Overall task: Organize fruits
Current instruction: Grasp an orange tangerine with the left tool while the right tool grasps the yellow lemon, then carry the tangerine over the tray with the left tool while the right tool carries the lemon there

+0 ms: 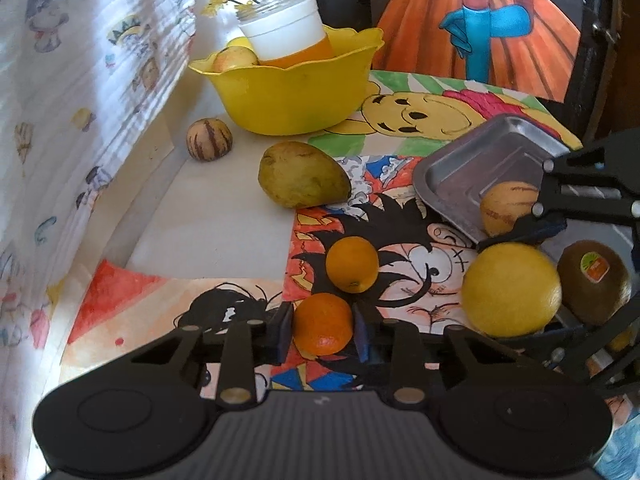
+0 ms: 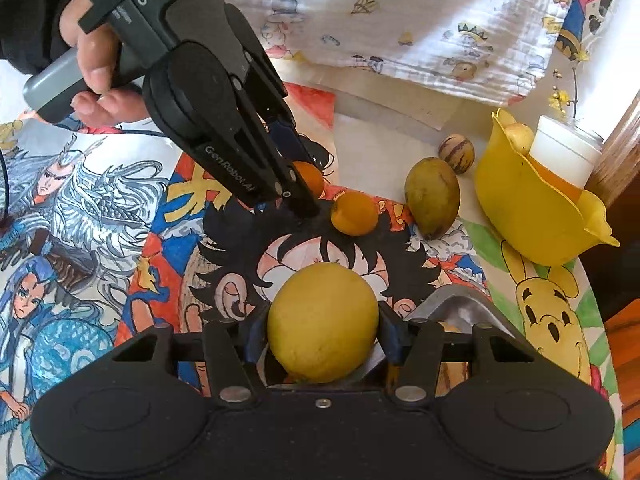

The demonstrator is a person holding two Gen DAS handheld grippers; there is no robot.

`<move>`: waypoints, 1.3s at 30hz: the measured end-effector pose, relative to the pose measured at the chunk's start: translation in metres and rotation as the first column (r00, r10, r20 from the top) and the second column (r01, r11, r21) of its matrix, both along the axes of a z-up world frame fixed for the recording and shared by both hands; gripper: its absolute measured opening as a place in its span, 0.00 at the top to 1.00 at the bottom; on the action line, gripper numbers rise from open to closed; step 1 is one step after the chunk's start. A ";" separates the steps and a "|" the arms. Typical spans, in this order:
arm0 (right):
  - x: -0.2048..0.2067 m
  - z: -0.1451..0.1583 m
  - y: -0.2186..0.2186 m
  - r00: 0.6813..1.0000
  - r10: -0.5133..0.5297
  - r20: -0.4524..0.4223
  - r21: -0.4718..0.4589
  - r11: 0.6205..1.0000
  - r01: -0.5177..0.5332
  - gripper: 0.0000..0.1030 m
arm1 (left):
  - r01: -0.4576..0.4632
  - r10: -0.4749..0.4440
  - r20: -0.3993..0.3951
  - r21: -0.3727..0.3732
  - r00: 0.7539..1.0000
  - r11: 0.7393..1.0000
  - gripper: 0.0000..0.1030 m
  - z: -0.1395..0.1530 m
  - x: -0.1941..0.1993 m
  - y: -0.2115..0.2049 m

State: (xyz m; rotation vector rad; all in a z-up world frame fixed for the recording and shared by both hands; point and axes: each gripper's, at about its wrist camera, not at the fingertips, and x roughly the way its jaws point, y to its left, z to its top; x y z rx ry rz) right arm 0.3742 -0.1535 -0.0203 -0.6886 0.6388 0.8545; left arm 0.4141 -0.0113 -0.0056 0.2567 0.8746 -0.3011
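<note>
My left gripper [image 1: 322,326] is shut on a small orange [image 1: 322,322] low over the cartoon-print table cover; in the right wrist view the same gripper [image 2: 304,184] comes down from the upper left, held by a hand. A second orange [image 1: 352,264] lies just beyond it. My right gripper [image 2: 322,332] is shut on a big yellow lemon [image 2: 322,322], with its blue pads against both sides. A metal tray [image 1: 460,164] beside the lemon holds a striped yellow fruit [image 1: 508,206]. A kiwi [image 1: 594,282] sits next to the lemon.
A green-yellow mango [image 1: 302,174] and a striped round fruit [image 1: 209,139] lie on the table before a yellow bowl [image 1: 288,96], which holds an apple and a white-lidded jar [image 1: 284,28]. A printed cloth [image 1: 80,100] hangs along the left. A painted panel stands behind.
</note>
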 end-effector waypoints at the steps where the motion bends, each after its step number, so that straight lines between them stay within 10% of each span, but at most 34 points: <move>1: -0.001 0.000 -0.001 1.000 0.000 -0.002 0.007 1.000 0.001 0.45 | -0.008 0.008 -0.002 -0.008 1.000 1.000 0.67 0.002 -0.001 0.000; 24: -0.018 0.042 -0.063 0.987 -0.148 -0.061 0.243 0.957 0.159 0.45 | -0.153 0.161 0.061 -0.121 0.985 0.981 0.67 0.044 -0.009 -0.029; 39: -0.032 0.047 -0.163 0.921 -0.388 -0.020 0.262 0.887 0.380 0.45 | -0.046 0.071 0.094 -0.246 0.993 0.968 0.67 0.047 -0.011 -0.116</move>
